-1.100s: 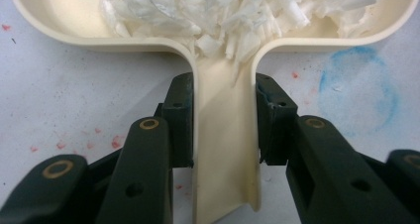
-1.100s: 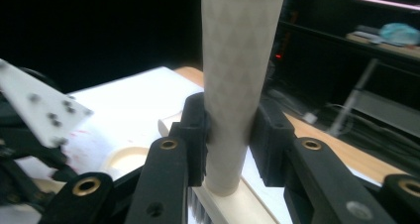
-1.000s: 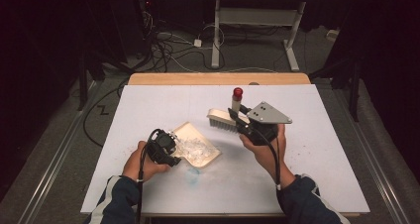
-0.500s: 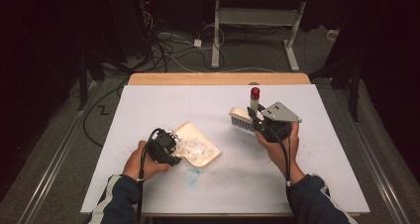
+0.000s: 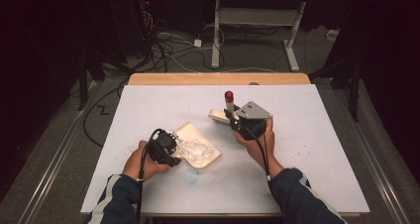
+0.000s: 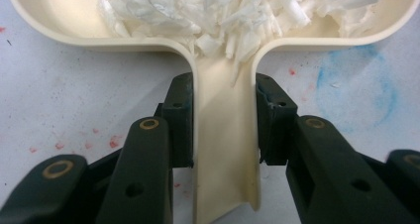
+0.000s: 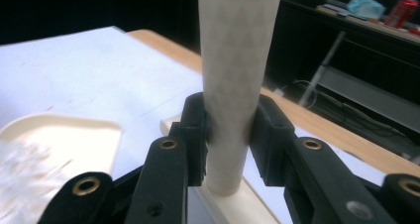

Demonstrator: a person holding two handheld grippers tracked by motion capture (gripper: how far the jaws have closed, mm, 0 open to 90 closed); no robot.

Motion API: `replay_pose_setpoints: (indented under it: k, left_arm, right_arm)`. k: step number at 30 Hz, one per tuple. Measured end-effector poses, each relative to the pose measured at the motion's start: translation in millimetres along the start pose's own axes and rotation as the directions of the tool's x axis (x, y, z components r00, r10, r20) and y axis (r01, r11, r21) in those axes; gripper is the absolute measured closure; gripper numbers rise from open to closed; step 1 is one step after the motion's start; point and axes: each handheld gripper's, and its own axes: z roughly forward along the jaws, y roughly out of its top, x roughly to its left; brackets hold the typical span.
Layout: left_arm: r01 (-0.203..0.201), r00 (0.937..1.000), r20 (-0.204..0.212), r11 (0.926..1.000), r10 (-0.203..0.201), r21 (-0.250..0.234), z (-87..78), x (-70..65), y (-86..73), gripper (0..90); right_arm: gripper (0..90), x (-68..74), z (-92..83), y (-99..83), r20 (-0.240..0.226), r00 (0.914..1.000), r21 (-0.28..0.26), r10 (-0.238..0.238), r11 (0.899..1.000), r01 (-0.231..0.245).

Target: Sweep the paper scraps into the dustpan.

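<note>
A cream dustpan point(image 5: 200, 149) lies on the white table point(image 5: 307, 154), holding a heap of white shredded bits point(image 6: 237, 11). My left gripper point(image 5: 166, 149) is shut on the dustpan's handle point(image 6: 225, 144), one jaw on each side, as the left gripper view point(image 6: 224, 120) shows. My right gripper point(image 5: 233, 117) is shut on the upright handle point(image 7: 235, 60) of a small cream brush point(image 5: 218, 116) with a red tip point(image 5: 229, 96). The brush stands to the right of the dustpan, a little apart from its rim point(image 7: 59, 125).
A blue smudge point(image 5: 190, 173) and small red specks point(image 6: 59, 145) mark the table near the dustpan. A wooden strip point(image 5: 218, 79) runs along the far table edge. Cables and a desk frame point(image 5: 257, 21) lie on the dark floor beyond.
My right gripper carried the brush to the right, then back left towards the dustpan. The left gripper and dustpan have stayed put.
</note>
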Motion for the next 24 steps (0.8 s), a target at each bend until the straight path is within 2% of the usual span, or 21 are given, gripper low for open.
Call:
replay_pose_setpoints:
  k: [1,5,9,11,14,16,19,24]
  left_arm:
    - [0.0,1.0,0.001,1.0,0.0,0.0,0.2,0.1,-0.1,63.2]
    - [0.001,1.0,0.002,1.0,-0.001,0.0,0.5,0.2,-0.1,63.2]
    - [0.002,1.0,0.0,1.0,-0.002,0.0,0.4,-0.2,-0.2,63.2]
    - [0.002,1.0,-0.002,1.0,-0.002,0.0,0.6,-0.6,-0.3,63.2]
    - [0.004,1.0,-0.001,1.0,-0.004,-0.002,0.5,-0.7,-0.5,63.2]
    - [0.002,1.0,-0.004,1.0,-0.002,-0.004,0.5,-0.9,-0.6,63.2]
    - [0.0,1.0,0.0,1.0,0.0,-0.001,0.1,-0.4,-1.0,63.2]
    - [0.0,1.0,-0.001,1.0,0.0,-0.001,-0.2,-0.7,-1.2,63.2]
  right_arm:
    - [71.2,0.0,0.0,0.0,0.0,1.0,0.0,0.0,1.0,0.0]
    - [71.2,11.5,-18.0,-0.7,-0.08,0.9968,0.005,0.001,1.0,-0.001]
    - [71.4,20.6,-33.7,5.4,-0.195,0.9802,-0.011,0.034,0.999,-0.037]
    - [71.4,26.4,-38.6,8.6,-0.211,0.9773,-0.015,0.023,1.0,-0.026]
    - [71.4,29.4,-45.1,13.5,-0.201,0.9796,-0.036,0.003,0.999,-0.01]
    - [71.4,27.2,-50.8,16.6,-0.19,0.9817,-0.056,0.004,0.998,-0.015]
    - [71.4,17.9,-56.8,20.1,-0.19,0.9818,-0.074,0.007,0.997,-0.022]
    - [71.4,2.7,-64.9,15.9,-0.148,0.9887,-0.063,0.027,0.997,-0.037]
